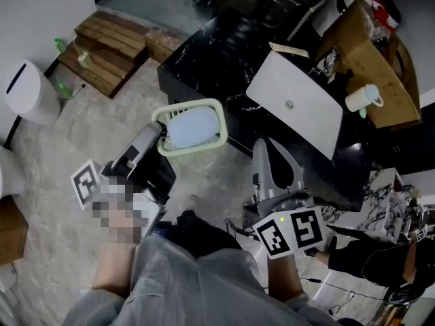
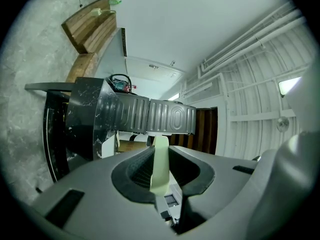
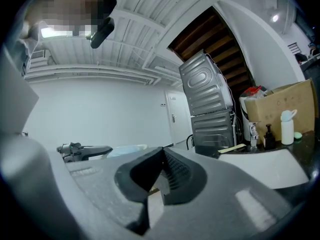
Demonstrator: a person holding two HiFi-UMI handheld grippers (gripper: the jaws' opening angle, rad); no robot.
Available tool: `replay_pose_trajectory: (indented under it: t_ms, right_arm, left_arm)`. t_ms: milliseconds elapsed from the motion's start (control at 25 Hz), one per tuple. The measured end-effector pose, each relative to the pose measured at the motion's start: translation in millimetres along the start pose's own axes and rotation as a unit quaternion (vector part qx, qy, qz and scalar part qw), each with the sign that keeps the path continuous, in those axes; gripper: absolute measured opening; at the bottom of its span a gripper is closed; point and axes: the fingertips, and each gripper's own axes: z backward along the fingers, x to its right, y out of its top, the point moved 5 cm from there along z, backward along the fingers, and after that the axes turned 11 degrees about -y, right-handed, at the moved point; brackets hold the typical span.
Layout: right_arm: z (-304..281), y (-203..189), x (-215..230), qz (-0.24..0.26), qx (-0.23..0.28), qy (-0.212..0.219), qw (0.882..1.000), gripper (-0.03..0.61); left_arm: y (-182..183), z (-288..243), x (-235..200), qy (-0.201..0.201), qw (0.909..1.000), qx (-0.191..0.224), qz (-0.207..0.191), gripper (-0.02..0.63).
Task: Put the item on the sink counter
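Note:
My left gripper (image 1: 160, 137) is shut on the near rim of a pale green plastic basket (image 1: 221, 123), held over the floor beside the black marble sink counter (image 1: 204, 53). A pale blue bundle (image 1: 192, 128) lies inside the basket. In the left gripper view the basket's thin rim (image 2: 160, 161) stands pinched between the dark pads. My right gripper (image 1: 268, 147) is shut with nothing in it, pointing level toward the counter's front edge just below the white rectangular sink (image 1: 299, 104). The right gripper view shows the jaws (image 3: 162, 154) closed tight together, with the sink (image 3: 265, 166) at right.
A cardboard box (image 1: 370, 60) and a white bottle (image 1: 363, 99) stand behind the sink. Stacked grey washing machines (image 3: 207, 104) rise past the counter. Wooden steps (image 1: 109, 46) and a white bin (image 1: 30, 94) sit on the marble floor at left.

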Motion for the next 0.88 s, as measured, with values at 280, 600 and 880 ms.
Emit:
replay_pose_trajectory:
  t_ms: [280,600,880]
  right_arm:
    - [-16.7,0.7,11.4,0.003,0.005,0.014,1.0,-0.003]
    - [-16.7,7.4,28.1,0.001,0.014,0.014,1.0,-0.003]
    - [-8.6,12.5,31.7,-0.003,0.025,0.001,1.0,-0.003]
  left_arm:
    - [4.8,-14.1,-10.0,-0.005,0.9999,0.009,-0.008,0.084]
    - [-2.0,-27.5,-13.7,-0.008,0.9998,0.01,-0.012,0.084]
    - [-6.5,-35.8,-10.1,-0.012,0.9999,0.0,-0.006,0.084]
